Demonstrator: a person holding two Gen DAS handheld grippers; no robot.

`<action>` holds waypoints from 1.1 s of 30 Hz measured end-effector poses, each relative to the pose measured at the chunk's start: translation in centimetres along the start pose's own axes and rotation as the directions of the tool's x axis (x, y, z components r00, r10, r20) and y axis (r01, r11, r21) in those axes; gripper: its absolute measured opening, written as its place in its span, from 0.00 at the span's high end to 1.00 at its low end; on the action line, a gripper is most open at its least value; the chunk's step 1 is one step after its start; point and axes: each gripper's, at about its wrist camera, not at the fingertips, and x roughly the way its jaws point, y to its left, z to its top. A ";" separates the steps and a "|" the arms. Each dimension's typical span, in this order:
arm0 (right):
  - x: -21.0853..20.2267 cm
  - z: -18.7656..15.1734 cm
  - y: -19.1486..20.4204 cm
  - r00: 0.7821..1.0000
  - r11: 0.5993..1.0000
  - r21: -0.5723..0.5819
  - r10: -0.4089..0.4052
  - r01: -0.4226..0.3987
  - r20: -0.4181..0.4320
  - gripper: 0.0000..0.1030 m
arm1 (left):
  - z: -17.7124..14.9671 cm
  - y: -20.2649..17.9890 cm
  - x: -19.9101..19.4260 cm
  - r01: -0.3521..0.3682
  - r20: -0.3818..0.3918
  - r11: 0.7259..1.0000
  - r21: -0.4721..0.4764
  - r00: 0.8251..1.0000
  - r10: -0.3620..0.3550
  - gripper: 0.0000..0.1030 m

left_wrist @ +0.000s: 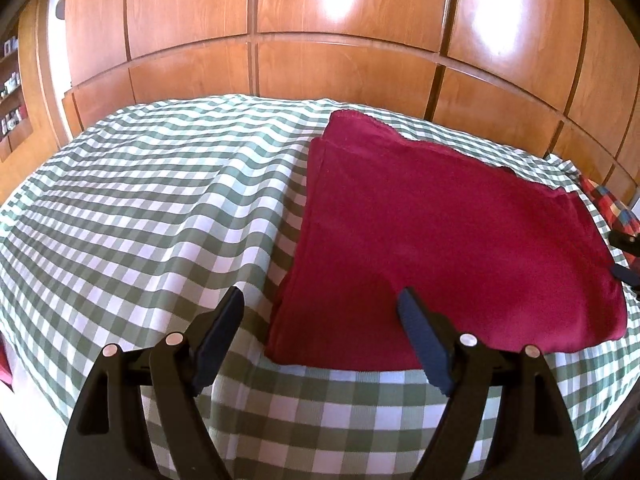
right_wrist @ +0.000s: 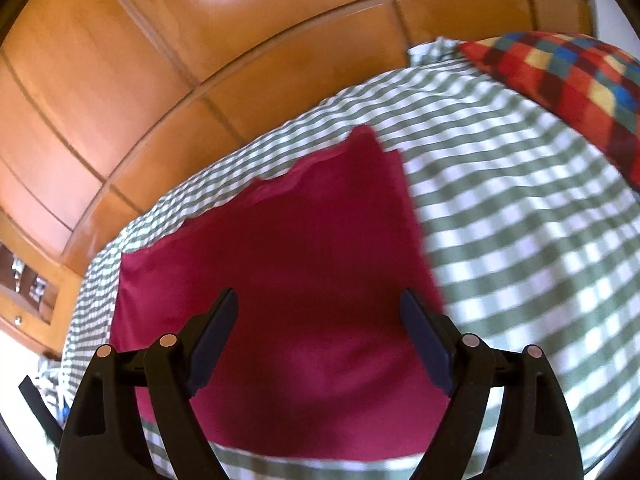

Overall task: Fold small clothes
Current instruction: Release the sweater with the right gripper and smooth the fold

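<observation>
A dark red cloth (left_wrist: 440, 240) lies folded flat on a bed with a green and white checked cover (left_wrist: 140, 200). In the left wrist view my left gripper (left_wrist: 320, 300) is open and empty, above the cloth's near left corner. The right gripper's fingertips (left_wrist: 624, 256) show at the far right edge, beside the cloth's right side. In the right wrist view my right gripper (right_wrist: 320, 300) is open and empty, above the near part of the red cloth (right_wrist: 280, 260). That view is blurred.
A wooden panelled wardrobe (left_wrist: 320, 40) stands behind the bed. A multicoloured checked pillow (right_wrist: 568, 80) lies at the bed's right end. Shelves with small items (left_wrist: 12, 100) are at the far left. The checked cover (right_wrist: 520, 220) spreads around the cloth.
</observation>
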 end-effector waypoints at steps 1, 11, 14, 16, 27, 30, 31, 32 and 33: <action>-0.3 -0.1 -0.6 1.000 1.000 0.000 0.001 -0.001 0.001 0.21 | -0.1 0.0 0.0 0.000 0.000 1.000 0.000 1.000 0.000 0.23; -2.1 -2.8 -3.7 1.000 1.000 0.007 -0.015 0.015 -0.015 0.43 | 0.1 1.0 0.5 0.017 -0.018 1.000 -0.026 1.000 -0.017 0.34; -1.2 -3.1 -3.8 0.999 1.000 0.005 -0.019 0.019 -0.035 0.68 | 0.4 1.3 1.2 0.054 -0.056 0.998 -0.027 0.997 -0.055 0.56; -0.5 -3.3 -3.8 0.997 0.999 -0.012 -0.044 0.044 -0.062 0.80 | 0.5 1.3 1.5 0.075 -0.066 0.997 -0.029 0.995 -0.077 0.64; 0.6 -4.2 -5.3 0.995 0.997 -0.013 -0.081 0.080 -0.054 0.92 | -0.1 1.8 2.3 0.037 -0.105 0.999 -0.014 0.994 -0.038 0.81; 0.6 -4.3 -5.7 0.997 0.998 -0.005 -0.062 0.062 -0.052 0.92 | -0.1 1.9 1.5 0.029 -0.093 0.999 -0.025 0.995 -0.032 0.78; 0.5 -4.4 -5.8 0.997 0.999 0.002 -0.054 0.054 -0.051 0.91 | 0.0 1.9 1.2 0.023 -0.085 0.999 -0.025 0.996 -0.025 0.78; 0.4 -4.4 -5.9 0.998 0.999 0.010 -0.047 0.047 -0.050 0.86 | 0.0 1.9 0.7 0.013 -0.074 1.000 -0.024 0.997 -0.015 0.78; 0.4 -4.5 -6.0 0.998 0.999 0.021 -0.047 0.048 -0.048 0.82 | 0.0 1.9 0.4 0.009 -0.068 1.000 -0.023 0.998 -0.010 0.78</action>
